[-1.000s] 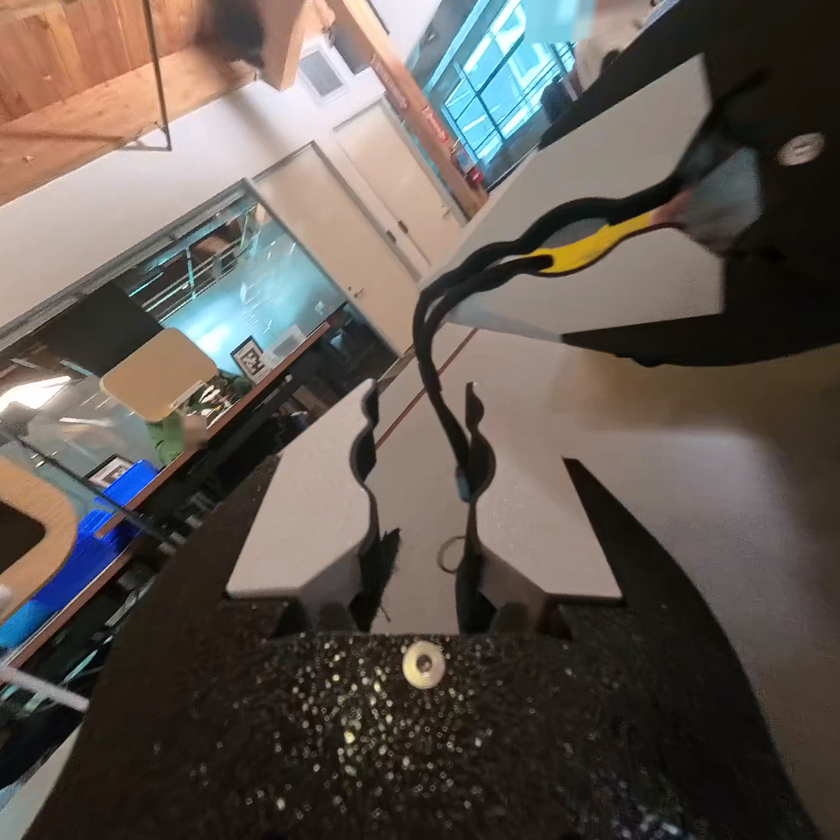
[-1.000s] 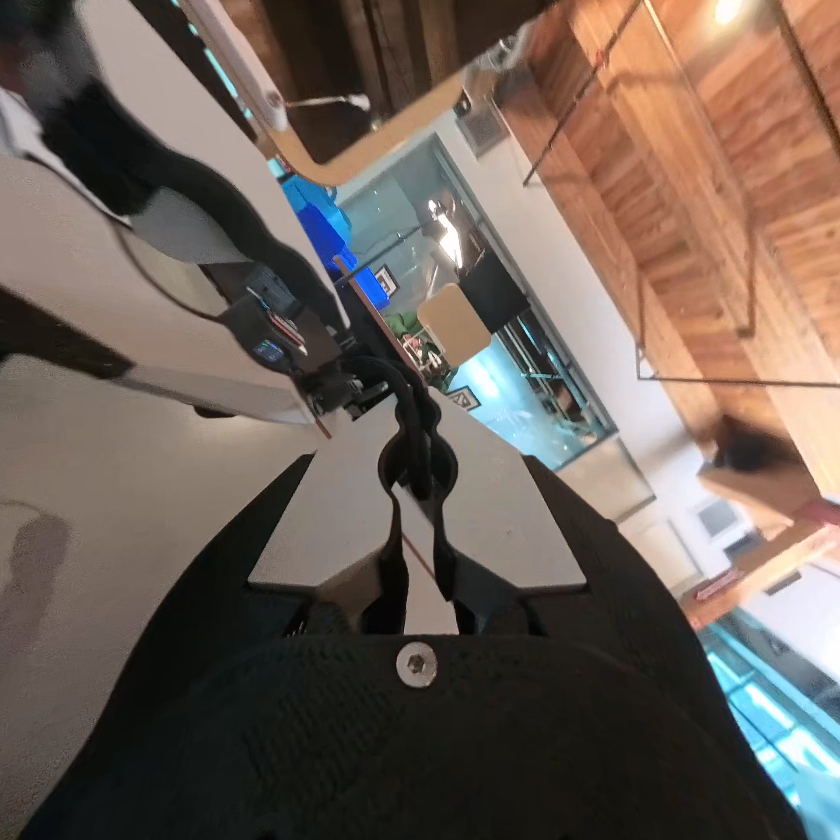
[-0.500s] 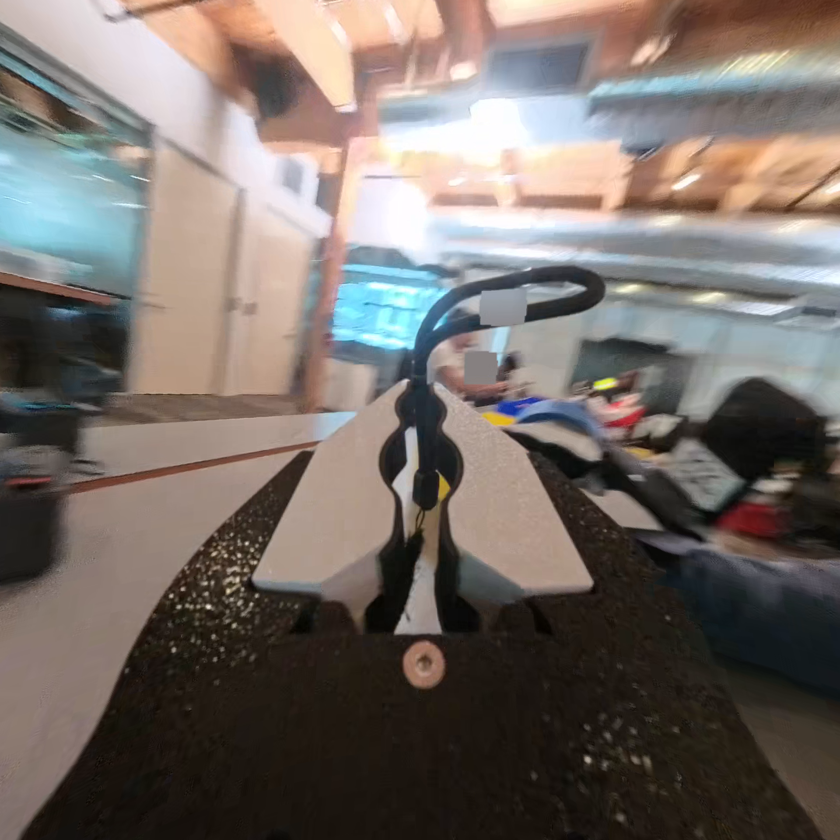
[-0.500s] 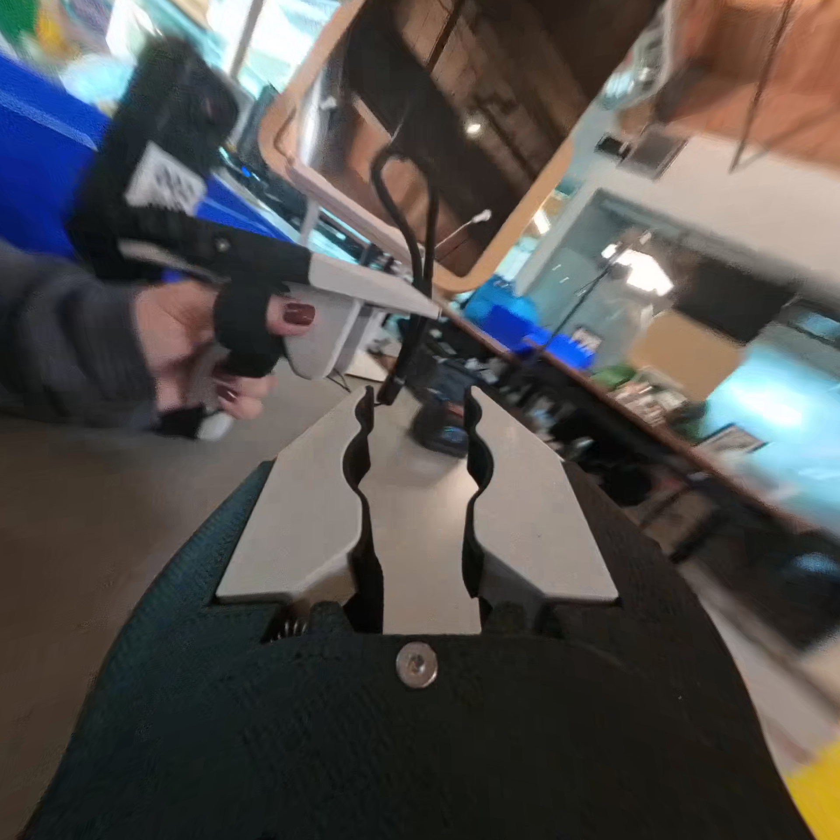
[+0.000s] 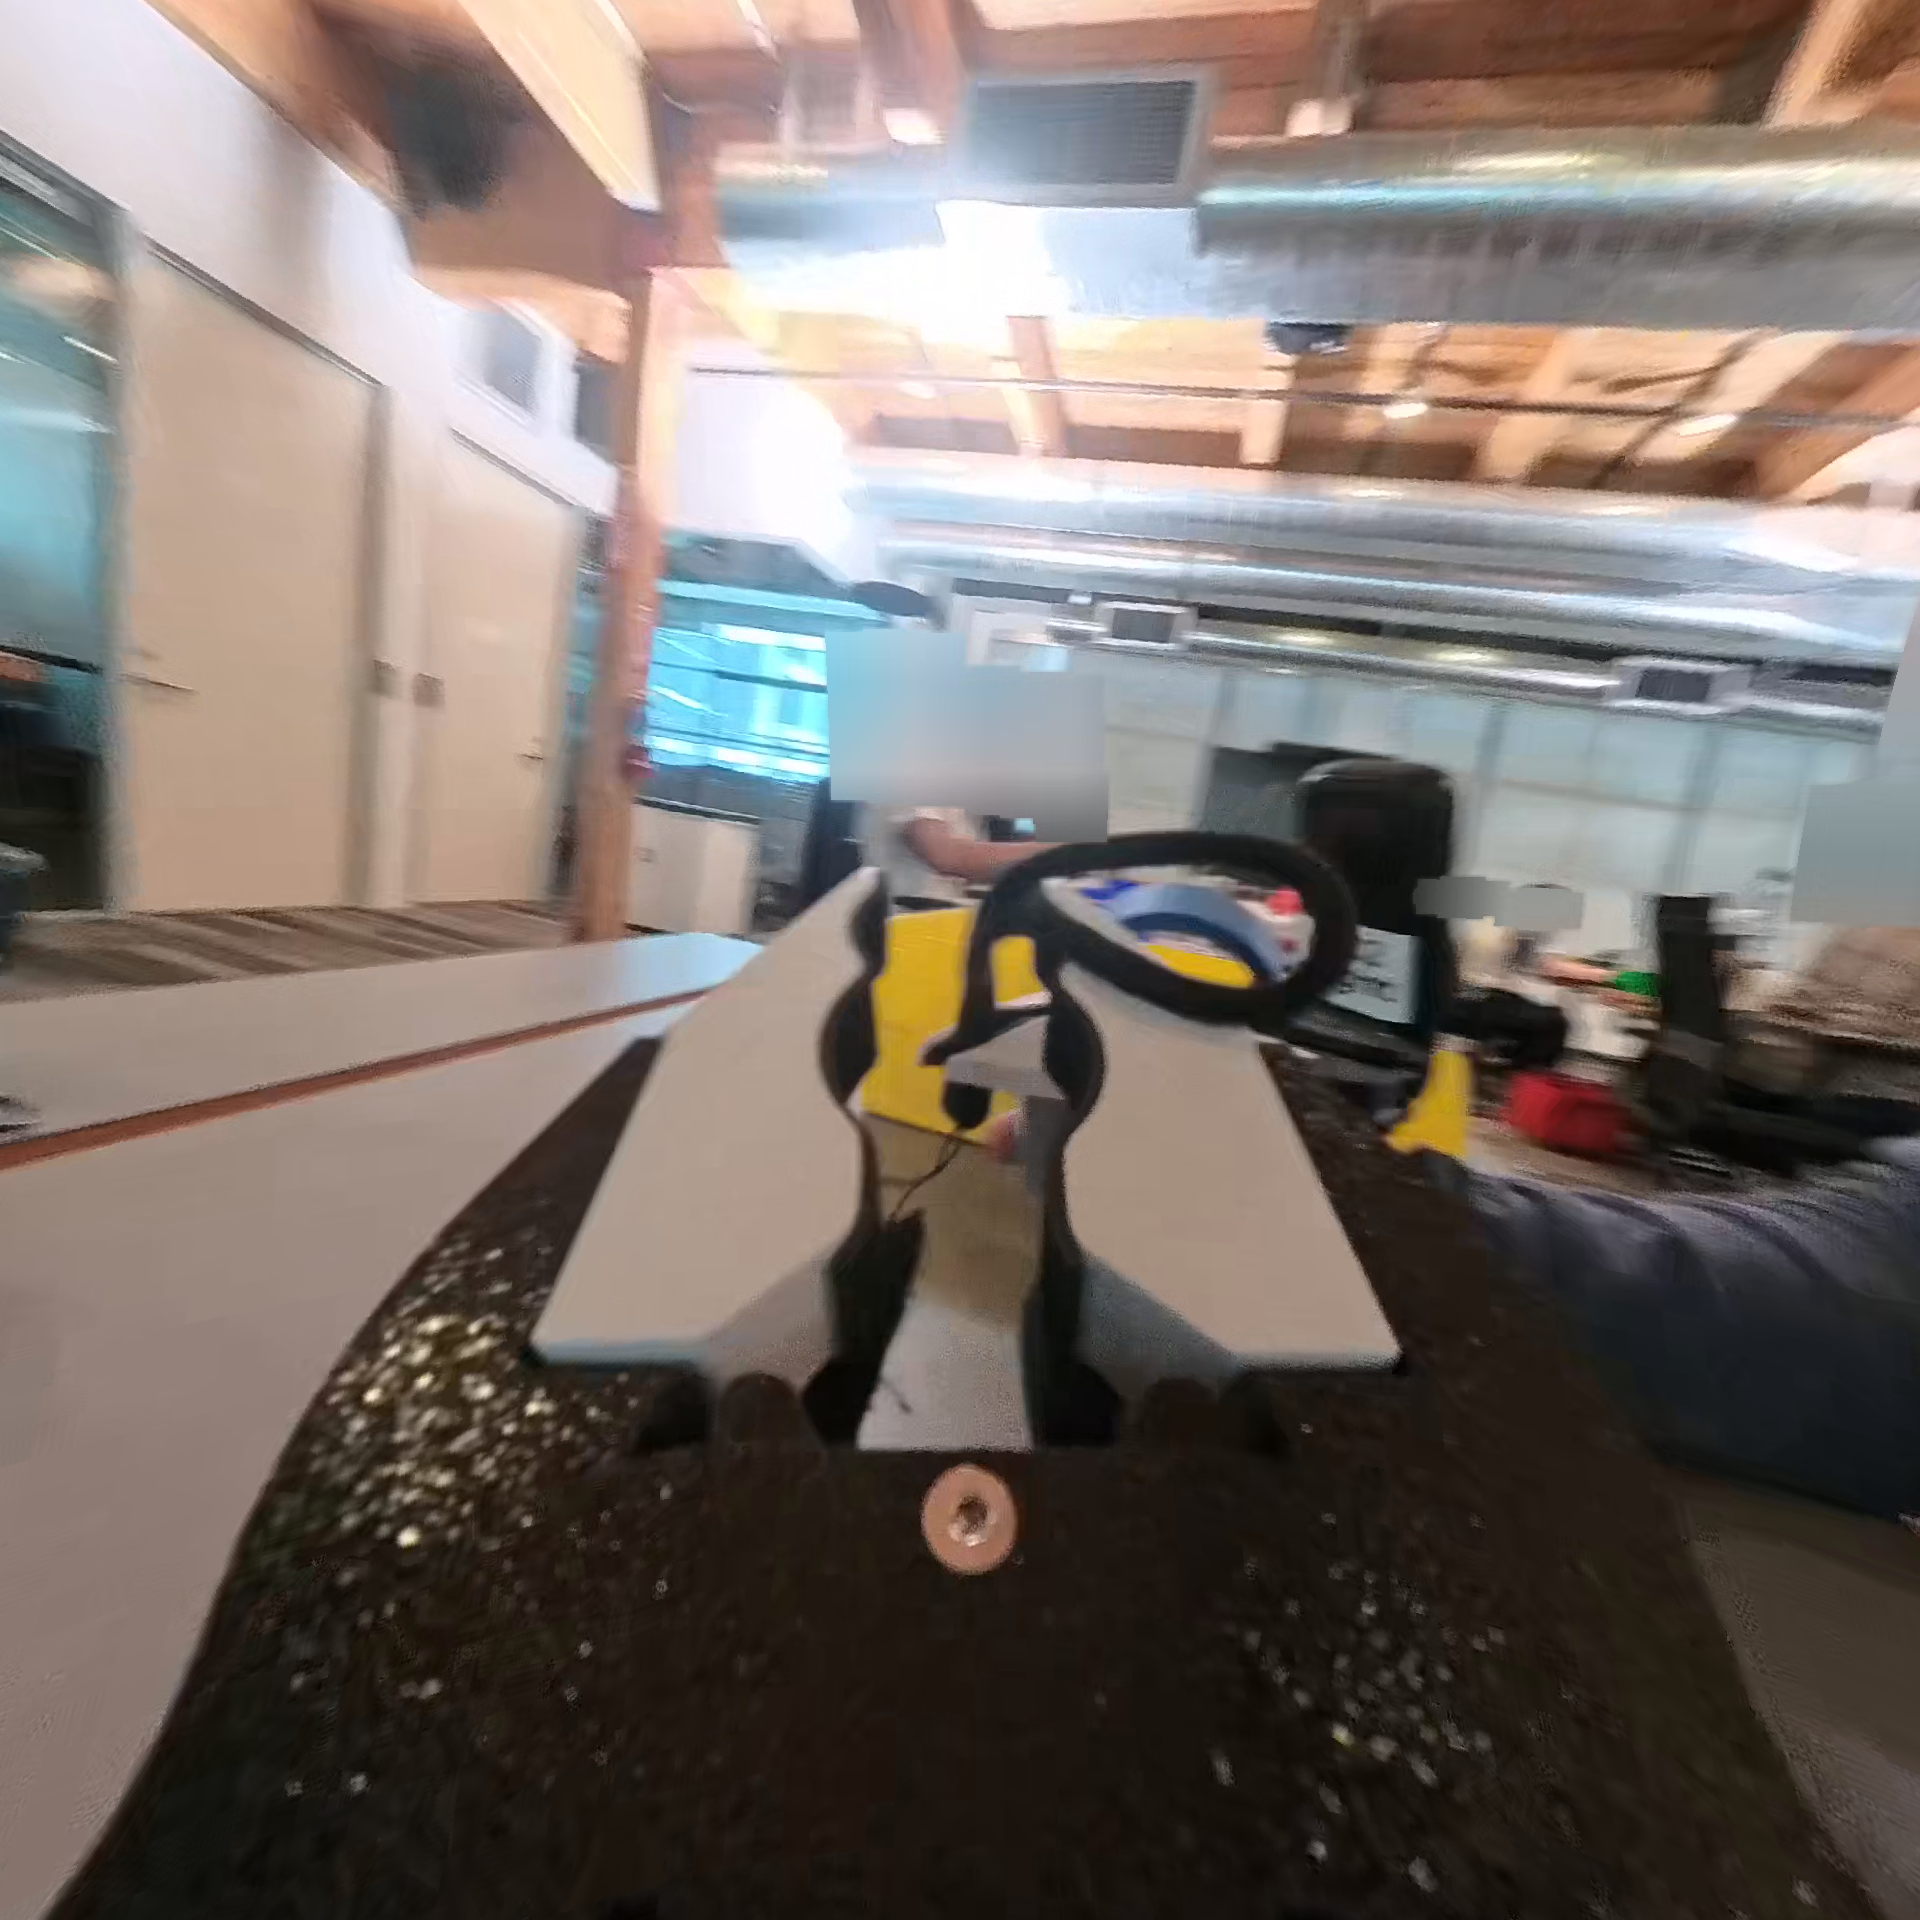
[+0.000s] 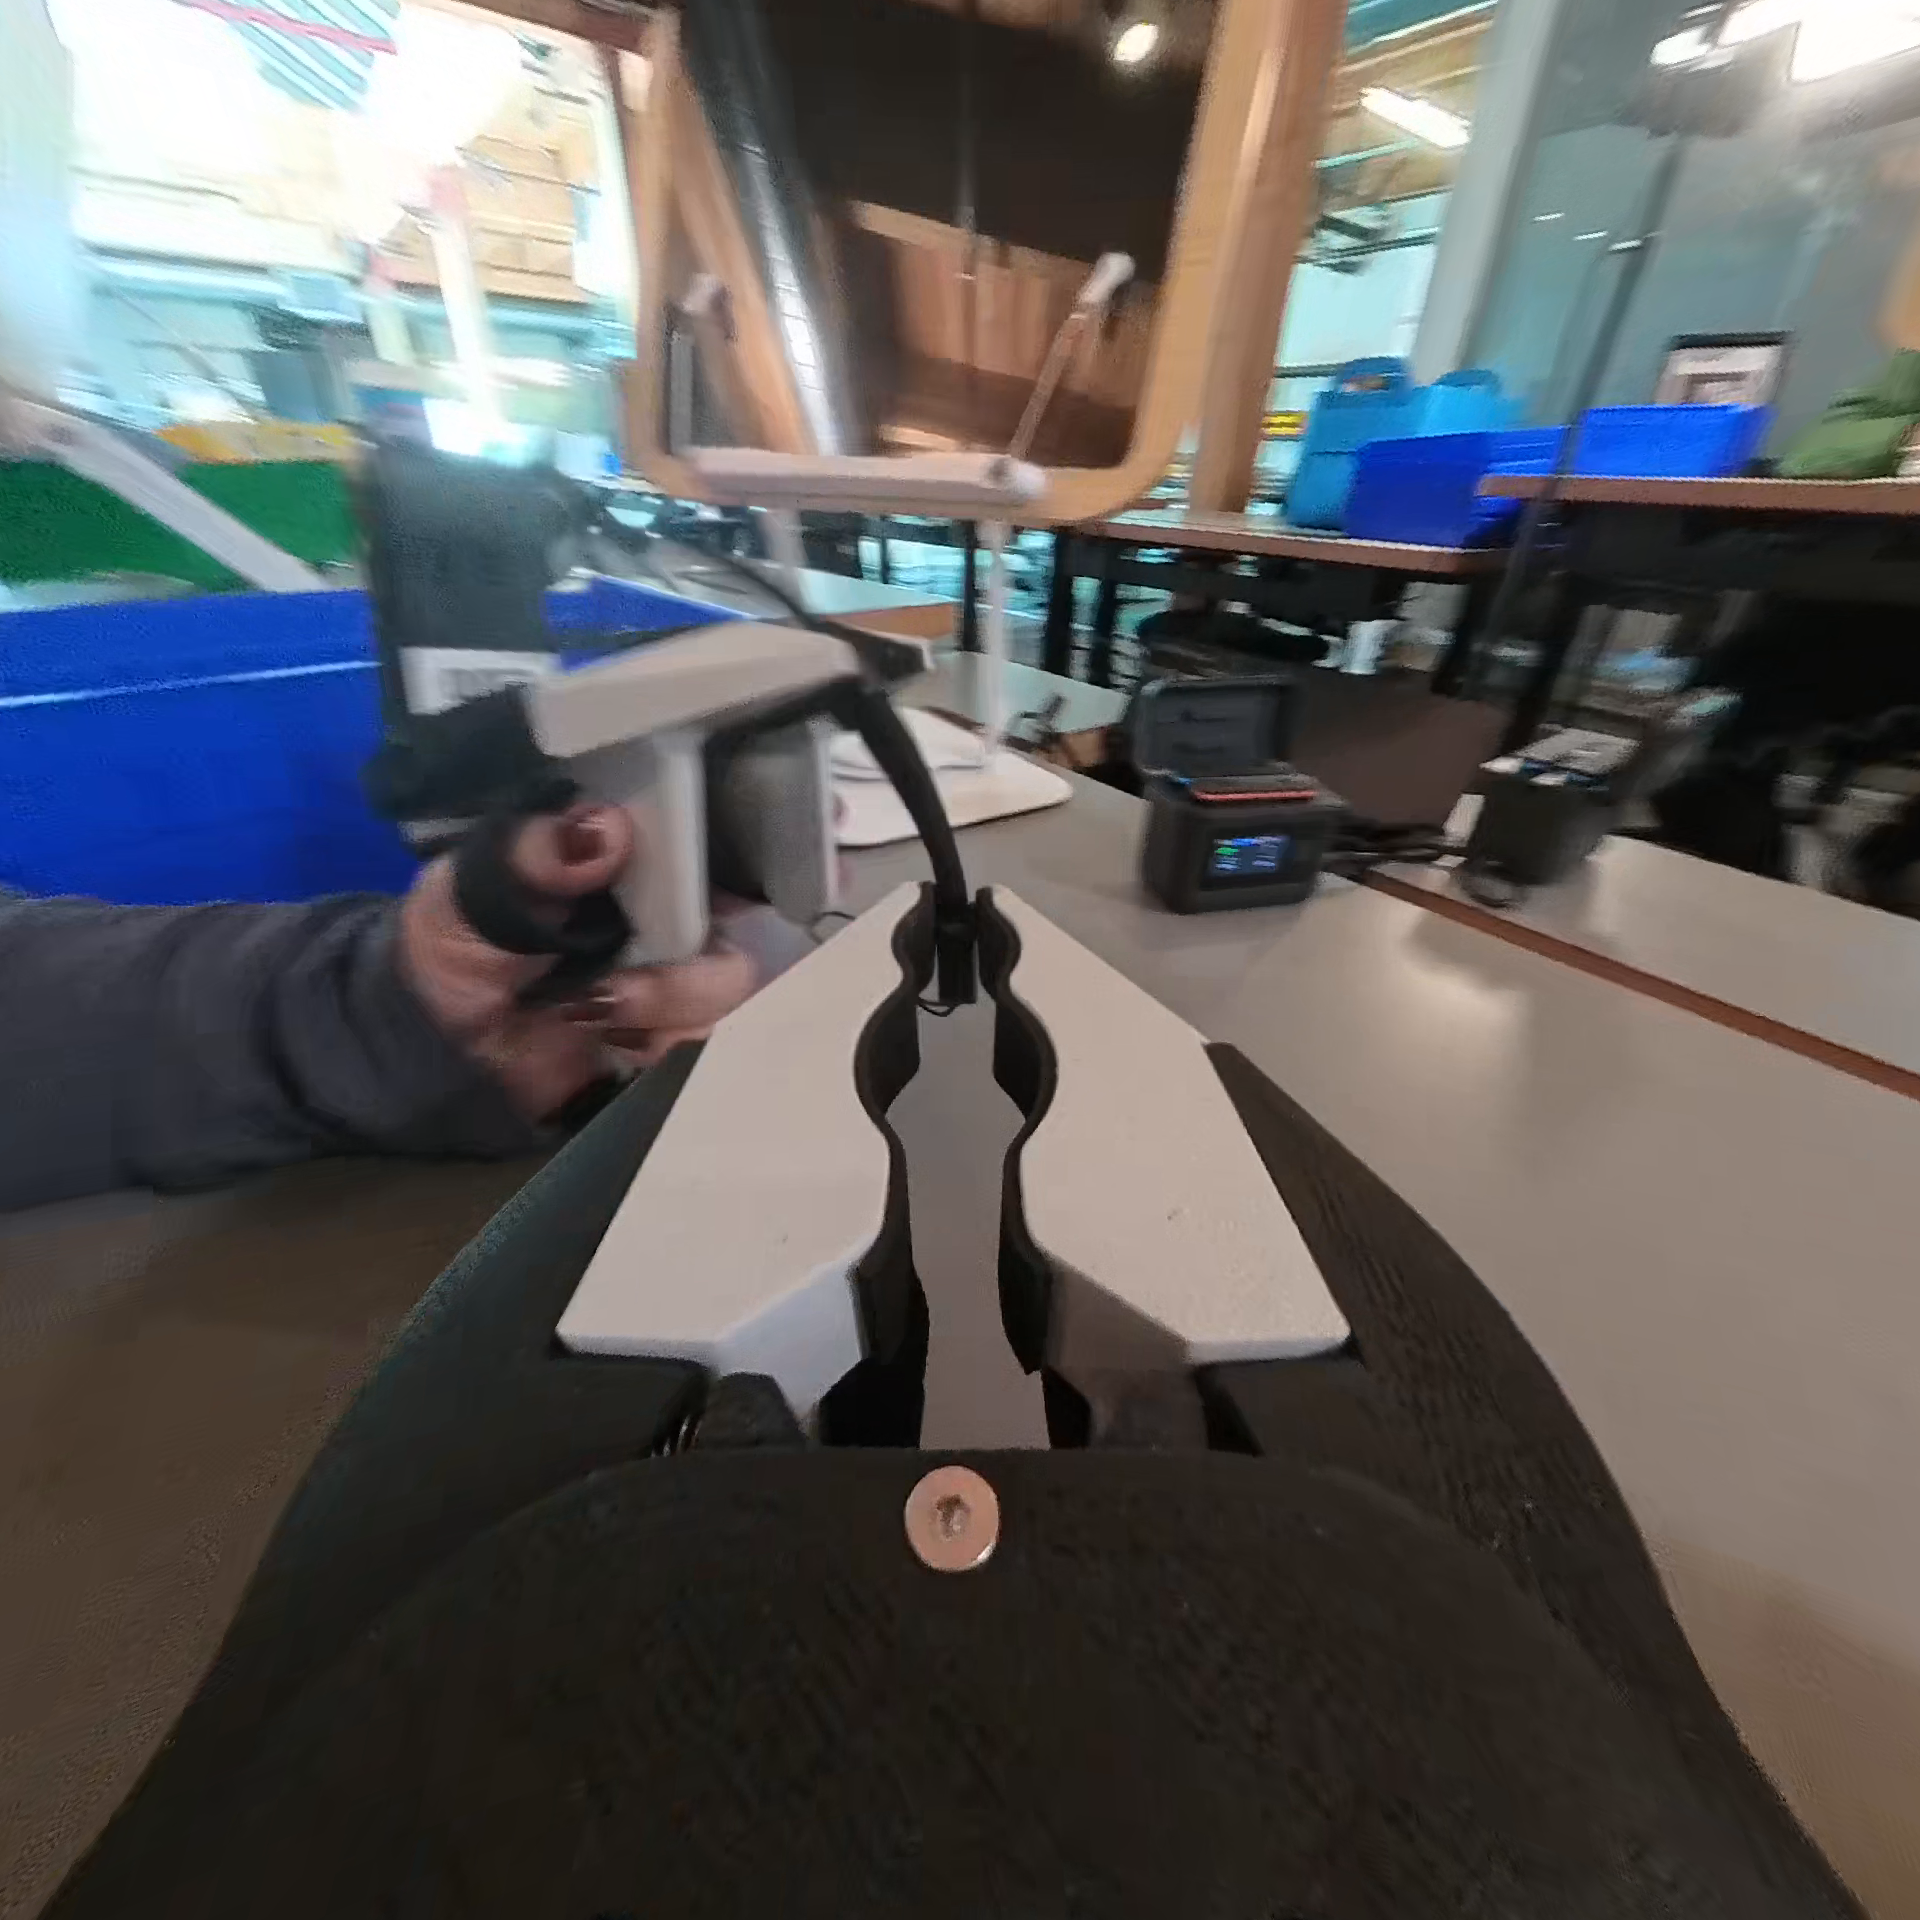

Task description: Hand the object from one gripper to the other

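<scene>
Black cord (image 6: 940, 821) pinched at right gripper (image 6: 954, 914) tips.

Grey table (image 6: 1558, 1195) bears a black case (image 6: 1231, 847) (lid open).

Both grippers share one build: pale grey wedge-shaped fingers (image 6: 748, 1174) with wavy black inner pads, mounted on a rough black printed body with one silver screw (image 6: 951, 1522). The person's hand (image 6: 520, 966) wears a black fingerless glove and a dark grey sleeve (image 6: 197, 1029).

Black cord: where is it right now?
Right wrist view, centre: black cord is pinched at the right gripper tips, arcing up-left to the left gripper.
</scene>
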Demonstrator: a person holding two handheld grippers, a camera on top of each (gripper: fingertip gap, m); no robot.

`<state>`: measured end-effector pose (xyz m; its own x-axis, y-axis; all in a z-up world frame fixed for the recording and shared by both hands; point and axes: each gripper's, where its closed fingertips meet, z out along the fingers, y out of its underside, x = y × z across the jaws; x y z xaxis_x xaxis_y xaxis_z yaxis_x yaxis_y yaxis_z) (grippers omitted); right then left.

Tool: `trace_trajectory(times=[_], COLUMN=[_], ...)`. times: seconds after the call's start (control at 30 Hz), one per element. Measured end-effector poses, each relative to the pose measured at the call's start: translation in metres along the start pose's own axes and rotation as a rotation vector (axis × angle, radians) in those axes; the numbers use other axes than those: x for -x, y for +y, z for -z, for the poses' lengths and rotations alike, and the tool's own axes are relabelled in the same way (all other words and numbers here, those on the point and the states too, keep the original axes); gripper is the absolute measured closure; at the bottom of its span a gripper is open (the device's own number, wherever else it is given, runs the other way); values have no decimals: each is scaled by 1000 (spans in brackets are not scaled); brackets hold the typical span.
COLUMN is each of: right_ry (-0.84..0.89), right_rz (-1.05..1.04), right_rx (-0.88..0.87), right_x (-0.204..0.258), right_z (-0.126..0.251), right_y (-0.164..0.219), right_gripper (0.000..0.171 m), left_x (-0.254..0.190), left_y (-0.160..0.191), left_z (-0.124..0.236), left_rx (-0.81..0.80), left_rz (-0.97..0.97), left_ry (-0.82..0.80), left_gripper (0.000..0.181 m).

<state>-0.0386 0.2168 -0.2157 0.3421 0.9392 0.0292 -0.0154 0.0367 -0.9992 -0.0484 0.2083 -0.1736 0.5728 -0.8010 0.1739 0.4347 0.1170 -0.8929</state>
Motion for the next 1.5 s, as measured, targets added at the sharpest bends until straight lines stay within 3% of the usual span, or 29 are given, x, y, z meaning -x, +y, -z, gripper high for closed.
trace_trajectory(times=[0.07,0.2,0.27,0.47,0.6,0.7,0.8,0.87,1.03,1.17,1.33,1.5], right_ry=[128,438,535,551,546,560,567,554,426,333,271,206], right_rz=[36,281,483,921,1016,1007,1024,1076,1272,1367,1450,1460], right_rx=[0,15,37,15,0,6,14,14,32,29,-21,-47], right_x=[-21,-61,-66,-31,-21,-26,-30,-28,-7,14,39,54], right_z=[6,26,31,23,21,22,22,21,14,7,4,5], right_y=[-2,-12,-19,-30,-32,-31,-30,-30,-17,-9,-8,-6], right_gripper=[166,166,166,166,166,165,130,116,110,104,108,148], left_x=[14,23,14,7,13,6,4,9,2,3,-13,-19], left_y=[-5,-12,-6,45,52,56,46,34,13,3,21,26], left_z=[5,10,5,-8,-6,-8,-9,-7,-1,3,-4,-5], left_rx=[-3,25,77,374,438,449,364,282,110,30,138,176], left_rz=[-127,-392,-516,-794,-848,-698,-384,-129,431,619,769,837], left_ry=[-134,-296,-285,-265,-295,-228,-174,-136,142,227,309,346], left_gripper=[134,122,119,141,180,181,181,181,181,181,181,181])
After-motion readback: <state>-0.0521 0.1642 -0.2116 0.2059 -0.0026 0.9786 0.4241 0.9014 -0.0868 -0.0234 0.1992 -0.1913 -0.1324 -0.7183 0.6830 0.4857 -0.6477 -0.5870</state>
